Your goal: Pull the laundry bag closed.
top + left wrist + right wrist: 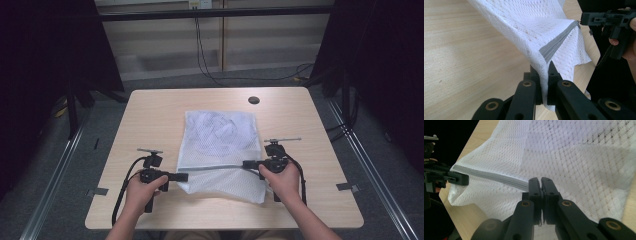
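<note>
A white mesh laundry bag (pixel 220 145) lies in the middle of the wooden table (pixel 150 115), with pale cloth showing inside it. A grey zipper band (pixel 215 168) runs across it near the front, pulled taut and lifted between both grippers. My left gripper (pixel 183 176) is shut on the left end of the bag's zipper edge (pixel 554 47); mesh is pinched between its jaws. At the right end of the grey band (pixel 491 177), my right gripper (pixel 248 164) is shut on the bag (pixel 579 165). Each gripper sees the other at the far end of the band.
A dark round hole (pixel 253 100) sits in the table near its far edge. Metal floor rails (pixel 60 165) run along both sides of the table. Cables hang on the back wall (pixel 200 50). Black curtains stand to the left and right.
</note>
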`<state>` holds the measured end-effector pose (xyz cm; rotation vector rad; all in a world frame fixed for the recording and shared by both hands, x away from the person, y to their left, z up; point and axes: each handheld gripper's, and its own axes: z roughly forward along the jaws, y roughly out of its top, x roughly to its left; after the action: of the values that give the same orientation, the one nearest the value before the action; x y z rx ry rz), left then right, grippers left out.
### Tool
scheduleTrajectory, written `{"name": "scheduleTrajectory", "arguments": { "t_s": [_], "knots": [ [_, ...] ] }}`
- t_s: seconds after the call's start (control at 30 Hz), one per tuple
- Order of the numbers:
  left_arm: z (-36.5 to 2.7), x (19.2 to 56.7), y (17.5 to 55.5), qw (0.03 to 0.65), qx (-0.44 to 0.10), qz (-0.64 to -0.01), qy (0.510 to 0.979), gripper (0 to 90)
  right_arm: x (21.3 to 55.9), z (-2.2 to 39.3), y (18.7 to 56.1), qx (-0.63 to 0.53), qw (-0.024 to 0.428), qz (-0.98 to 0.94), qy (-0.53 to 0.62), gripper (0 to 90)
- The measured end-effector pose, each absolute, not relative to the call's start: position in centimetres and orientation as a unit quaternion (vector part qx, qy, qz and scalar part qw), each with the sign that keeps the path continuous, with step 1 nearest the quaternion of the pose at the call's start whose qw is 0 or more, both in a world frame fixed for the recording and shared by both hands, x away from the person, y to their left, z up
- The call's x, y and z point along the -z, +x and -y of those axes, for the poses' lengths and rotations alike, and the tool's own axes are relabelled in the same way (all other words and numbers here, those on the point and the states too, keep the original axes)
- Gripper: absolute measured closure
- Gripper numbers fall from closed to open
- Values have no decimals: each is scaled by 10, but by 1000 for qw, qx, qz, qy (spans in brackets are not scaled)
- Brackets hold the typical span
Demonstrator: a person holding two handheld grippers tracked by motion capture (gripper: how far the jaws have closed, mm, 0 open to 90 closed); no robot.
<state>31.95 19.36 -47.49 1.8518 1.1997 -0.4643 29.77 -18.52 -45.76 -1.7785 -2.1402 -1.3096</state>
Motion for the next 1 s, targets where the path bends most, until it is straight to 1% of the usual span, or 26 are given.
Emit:
{"name": "scheduleTrajectory", "arguments": {
  "t_s": [0.63,1.0],
  "knots": [
    [-194,474,318,428,184,-479,744,885,457,185,298,418,31,702,-576,870],
    [-195,474,318,429,182,-479,744,884,457,192,295,416,26,701,-579,870]
  ]
}}
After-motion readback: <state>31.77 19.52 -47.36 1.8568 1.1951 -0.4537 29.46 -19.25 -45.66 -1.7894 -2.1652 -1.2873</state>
